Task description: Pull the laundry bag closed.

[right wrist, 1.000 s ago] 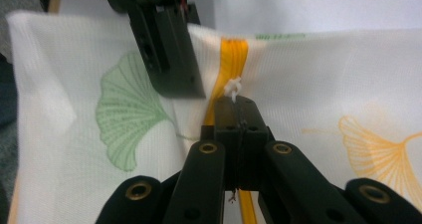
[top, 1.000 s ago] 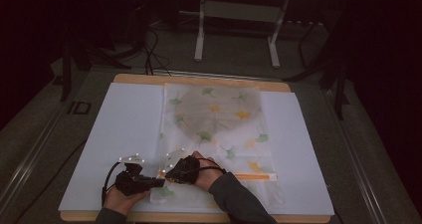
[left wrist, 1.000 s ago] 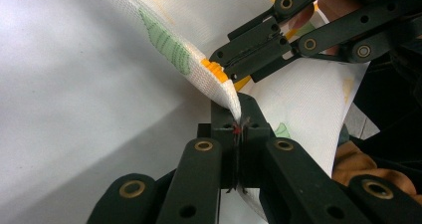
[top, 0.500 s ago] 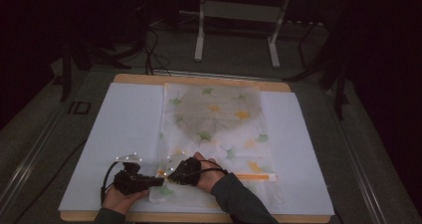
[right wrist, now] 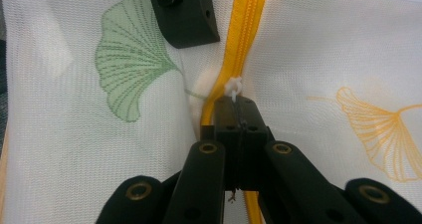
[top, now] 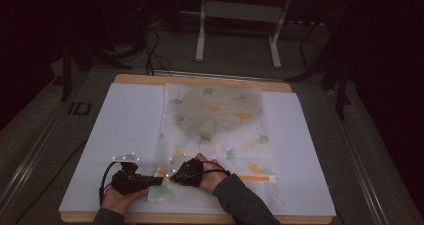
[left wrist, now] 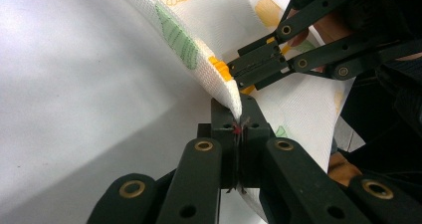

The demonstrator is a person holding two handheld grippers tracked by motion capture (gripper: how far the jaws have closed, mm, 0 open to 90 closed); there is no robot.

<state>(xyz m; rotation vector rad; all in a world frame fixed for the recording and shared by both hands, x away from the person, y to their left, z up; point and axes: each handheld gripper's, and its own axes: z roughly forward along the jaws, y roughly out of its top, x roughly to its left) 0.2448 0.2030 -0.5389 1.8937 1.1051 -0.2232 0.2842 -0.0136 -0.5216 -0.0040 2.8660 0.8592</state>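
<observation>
The mesh bag (top: pixel 215 130) lies flat on the white table (top: pixel 115 130); the left gripper (left wrist: pixel 238 115) pinches its near edge (jaws clamped tight on fabric); the right gripper (right wrist: pixel 238 100) has closed on the white zipper pull (right wrist: pixel 233 88) along the yellow zipper (right wrist: pixel 244 30).

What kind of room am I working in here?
Probably a dim lab or recording workspace, not a home. A table with a white cover holds a mesh laundry bag; beyond it are a bare metal stand and loose cables on a grey floor.
</observation>
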